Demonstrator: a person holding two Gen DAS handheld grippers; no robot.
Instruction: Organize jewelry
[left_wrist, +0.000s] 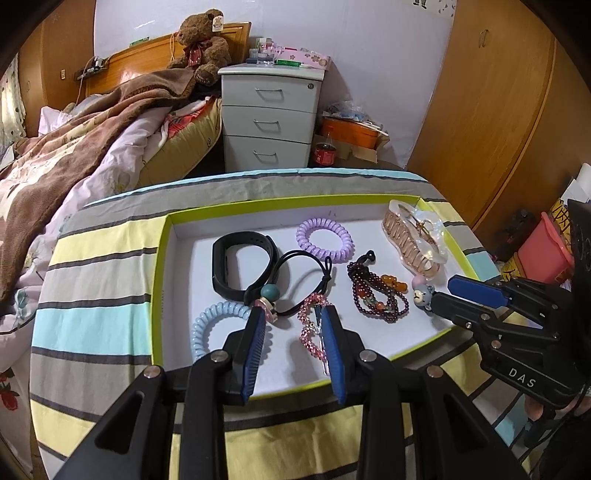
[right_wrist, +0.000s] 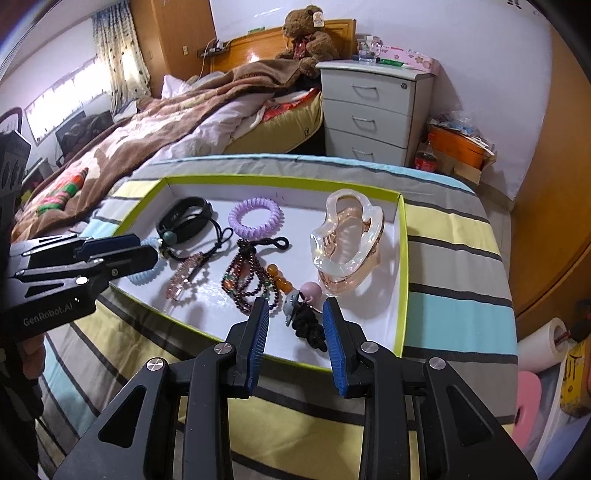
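While both tools hang over the green-rimmed tray (left_wrist: 162, 258), note positions. Your left gripper (left_wrist: 293, 314) stands part open; the pink beaded clip (left_wrist: 314, 328) lies just inside its right finger, long axis running along the fingers, contact unclear. Right of it, your right gripper (right_wrist: 295, 310) is part open, straddling the black hair tie with bear charm (right_wrist: 306, 326), apparently untouched. Each hand sits nearest its own piece.

The pale blue coil hair tie (right_wrist: 147, 275) lies half hidden behind the left hand-held gripper (right_wrist: 122, 251).
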